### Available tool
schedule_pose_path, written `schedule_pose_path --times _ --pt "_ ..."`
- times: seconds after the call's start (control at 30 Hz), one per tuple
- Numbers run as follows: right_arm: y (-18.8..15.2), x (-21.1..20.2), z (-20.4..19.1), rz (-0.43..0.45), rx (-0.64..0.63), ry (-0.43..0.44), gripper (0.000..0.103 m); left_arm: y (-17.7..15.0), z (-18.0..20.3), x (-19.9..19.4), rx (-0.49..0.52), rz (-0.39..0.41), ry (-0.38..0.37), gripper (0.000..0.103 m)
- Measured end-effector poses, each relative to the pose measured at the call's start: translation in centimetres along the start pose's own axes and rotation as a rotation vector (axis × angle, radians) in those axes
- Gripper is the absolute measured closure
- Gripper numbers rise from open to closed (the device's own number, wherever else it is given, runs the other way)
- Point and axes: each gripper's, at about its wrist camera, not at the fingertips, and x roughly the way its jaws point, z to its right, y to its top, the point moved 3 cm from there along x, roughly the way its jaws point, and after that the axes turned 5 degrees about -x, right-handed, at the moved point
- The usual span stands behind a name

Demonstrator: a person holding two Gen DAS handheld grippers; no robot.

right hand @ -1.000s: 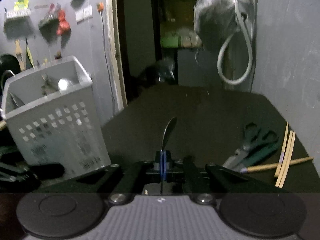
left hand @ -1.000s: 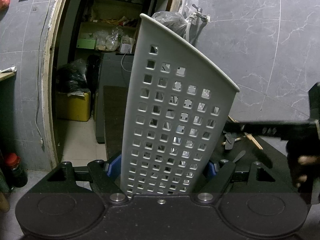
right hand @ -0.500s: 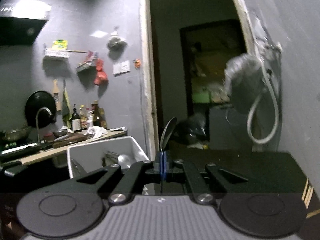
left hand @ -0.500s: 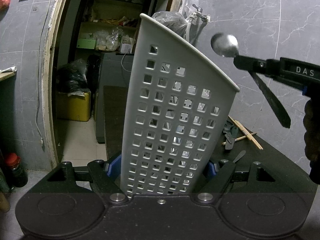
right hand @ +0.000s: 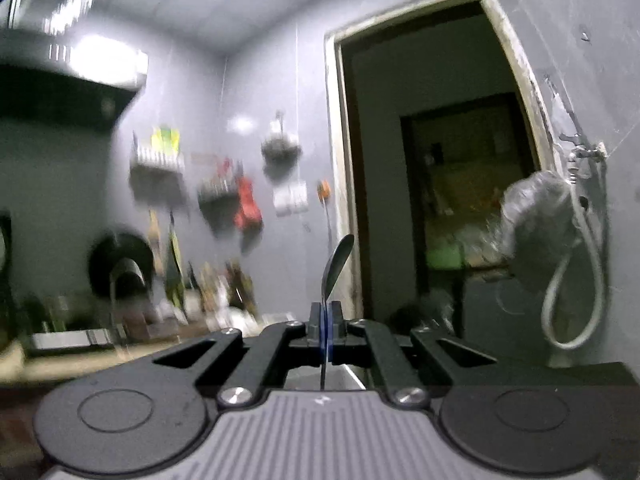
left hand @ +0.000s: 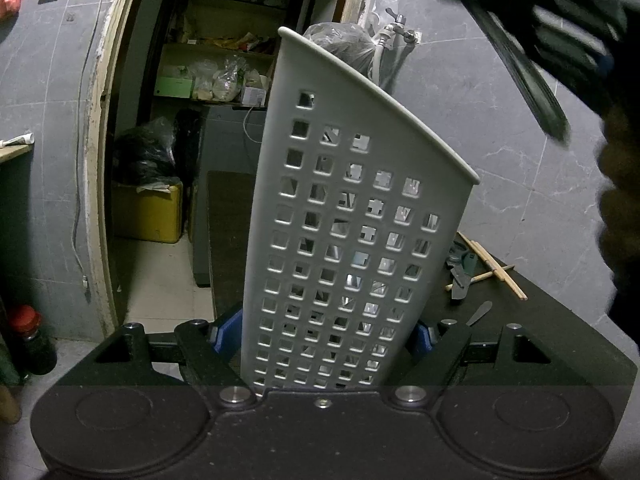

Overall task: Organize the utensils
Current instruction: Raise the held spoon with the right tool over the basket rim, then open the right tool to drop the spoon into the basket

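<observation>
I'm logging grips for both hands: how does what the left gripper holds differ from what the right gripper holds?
The left gripper clamps a wide white perforated basket; the right gripper pinches a thin metal spoon. The left jaws stand far apart around the basket, the right jaws nearly touch. Both things point upward.

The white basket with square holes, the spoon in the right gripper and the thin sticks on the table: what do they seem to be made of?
Basket: probably moulded plastic, matte white, with evenly cut square holes and a rounded rim.
Spoon: likely metal, thin with a grey sheen, though the picture is blurred.
Sticks: apparently wood or bamboo, pale tan and dull; too small to tell which.
</observation>
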Motion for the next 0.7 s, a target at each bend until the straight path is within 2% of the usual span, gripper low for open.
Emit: schedule_pose_path --times 0.07,0.17,0.43,0.7 --pt "0.3 1.3 0.2 0.050 0.028 0.012 0.101 0.0 0.0 0.0 -0.001 0.000 -0.001 0.023" --pt "0.1 3.0 0.6 0.081 0.063 0.017 0.101 0.0 0.0 0.0 -0.002 -0.001 -0.004 0.023" --pt "-2.8 4.5 2.1 0.081 0.071 -0.012 0.101 0.0 -0.2 0.2 -0.008 -0.001 -0.009 0.023" --pt "-5.1 4.5 2.3 0.092 0.059 -0.111 0.101 0.0 -0.2 0.2 -0.008 -0.001 -0.010 0.023"
